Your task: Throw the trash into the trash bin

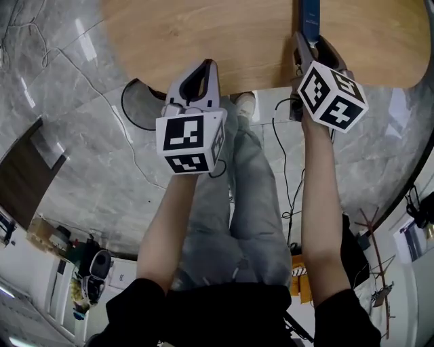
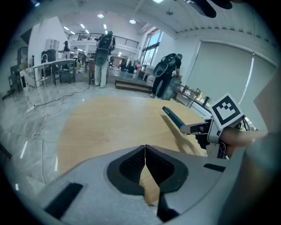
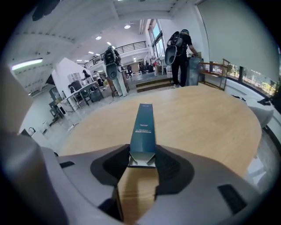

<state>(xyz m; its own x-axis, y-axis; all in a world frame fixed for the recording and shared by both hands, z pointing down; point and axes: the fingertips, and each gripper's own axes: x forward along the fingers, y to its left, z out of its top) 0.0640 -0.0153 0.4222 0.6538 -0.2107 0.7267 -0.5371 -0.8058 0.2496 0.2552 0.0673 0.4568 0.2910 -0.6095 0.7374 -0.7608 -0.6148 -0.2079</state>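
Observation:
A long, slim dark blue carton (image 3: 144, 127) with its near end flap open sticks straight out from my right gripper (image 3: 142, 160), which is shut on that near end. The carton hangs over the round wooden table (image 3: 206, 118). In the head view the right gripper (image 1: 308, 42) is at the table's near edge with the carton (image 1: 310, 17) pointing away. My left gripper (image 2: 145, 147) is shut with nothing between its fingers, just left of the right one, its tips (image 1: 203, 66) over the table edge. The left gripper view shows the carton (image 2: 173, 116) from the side. No trash bin is in view.
Black cables (image 1: 281, 169) lie on the grey marble floor (image 1: 81, 135) beneath me, beside my own legs and a shoe (image 1: 245, 104). Beyond the table, people with backpacks (image 3: 180, 48) stand near steps, and desks (image 2: 48, 70) line the far left.

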